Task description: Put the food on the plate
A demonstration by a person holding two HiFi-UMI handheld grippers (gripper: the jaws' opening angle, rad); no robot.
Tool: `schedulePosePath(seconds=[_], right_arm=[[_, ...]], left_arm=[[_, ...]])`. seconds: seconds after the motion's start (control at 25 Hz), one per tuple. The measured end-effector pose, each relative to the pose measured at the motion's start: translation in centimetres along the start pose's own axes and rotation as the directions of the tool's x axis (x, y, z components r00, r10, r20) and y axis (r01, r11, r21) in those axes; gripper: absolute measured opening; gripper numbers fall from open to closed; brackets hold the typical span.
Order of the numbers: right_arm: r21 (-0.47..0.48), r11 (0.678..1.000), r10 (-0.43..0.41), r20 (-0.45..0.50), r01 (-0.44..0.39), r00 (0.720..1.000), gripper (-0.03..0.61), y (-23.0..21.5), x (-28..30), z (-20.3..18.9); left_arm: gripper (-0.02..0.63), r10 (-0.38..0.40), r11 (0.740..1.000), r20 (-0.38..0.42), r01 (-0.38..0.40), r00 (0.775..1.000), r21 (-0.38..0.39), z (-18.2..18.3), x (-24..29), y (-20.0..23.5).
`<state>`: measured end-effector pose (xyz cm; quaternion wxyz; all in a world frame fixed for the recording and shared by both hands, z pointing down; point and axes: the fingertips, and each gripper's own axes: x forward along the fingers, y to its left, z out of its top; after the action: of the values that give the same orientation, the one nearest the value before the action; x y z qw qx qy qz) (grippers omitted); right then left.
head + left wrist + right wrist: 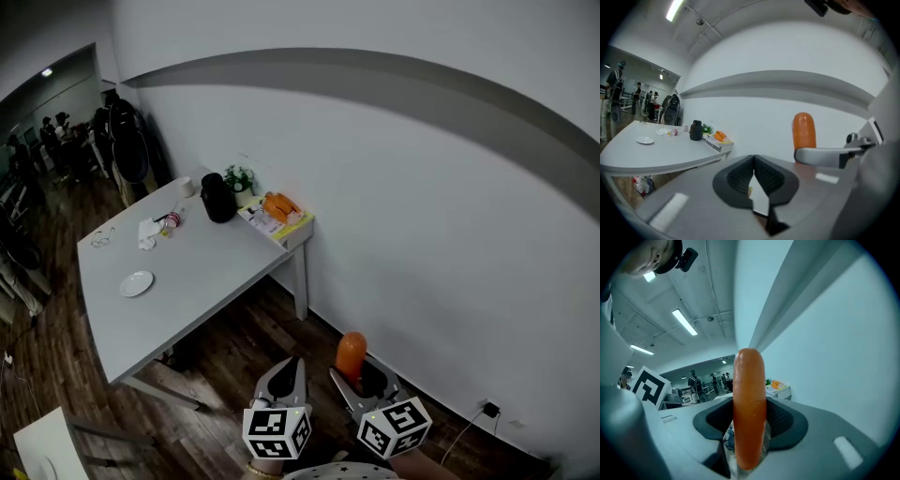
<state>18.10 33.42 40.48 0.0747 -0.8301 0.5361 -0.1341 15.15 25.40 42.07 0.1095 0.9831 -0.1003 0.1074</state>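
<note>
An orange sausage (351,355) stands upright between the jaws of my right gripper (360,378), which is shut on it. In the right gripper view the sausage (749,427) fills the middle, pinched between the dark pads. My left gripper (285,377) hangs beside it with its jaws shut and nothing between them; in the left gripper view the black pads (754,176) touch and the sausage (804,132) shows to the right. A small white plate (137,283) lies on the grey table (216,272), far off to the left; the plate (645,140) also shows in the left gripper view.
On the table's far end stand a black jug (217,198), a small plant (239,177), an orange packet (279,206) on papers, a cup (187,187) and crumpled tissue (147,232). White wall runs along the right. Wooden floor lies below; people stand far left.
</note>
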Motion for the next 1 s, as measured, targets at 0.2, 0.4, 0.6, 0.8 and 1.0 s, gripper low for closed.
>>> schedulePosePath(seconds=[0.2, 0.4, 0.6, 0.8, 1.0], right_arm=[[-0.013, 0.997, 0.070, -0.015, -0.070, 0.997, 0.212, 4.5, 6.4, -0.2], [-0.023, 0.985, 0.173, -0.031, -0.173, 0.984, 0.212, 11.0, 14.2, 0.2], [-0.036, 0.966, 0.255, -0.052, -0.257, 0.966, 0.212, 16.2, 21.4, 0.2], [-0.039, 0.947, 0.316, -0.084, -0.320, 0.945, 0.212, 21.3, 27.0, -0.9], [-0.035, 0.927, 0.369, -0.104, -0.374, 0.923, 0.212, 25.7, 31.7, -1.8]], left_arm=[[0.008, 0.068, 0.998, 0.026, -0.068, 0.997, -0.016, 1.7, -0.5, 7.6], [0.008, 0.184, 0.983, 0.050, -0.183, 0.982, -0.029, 4.1, -2.5, 17.3], [0.008, 0.275, 0.961, 0.079, -0.272, 0.958, -0.053, 6.3, -3.8, 26.0], [0.008, 0.349, 0.936, 0.080, -0.343, 0.934, -0.080, 6.8, -5.9, 33.3], [0.008, 0.410, 0.910, 0.081, -0.402, 0.908, -0.101, 7.2, -8.0, 39.5]])
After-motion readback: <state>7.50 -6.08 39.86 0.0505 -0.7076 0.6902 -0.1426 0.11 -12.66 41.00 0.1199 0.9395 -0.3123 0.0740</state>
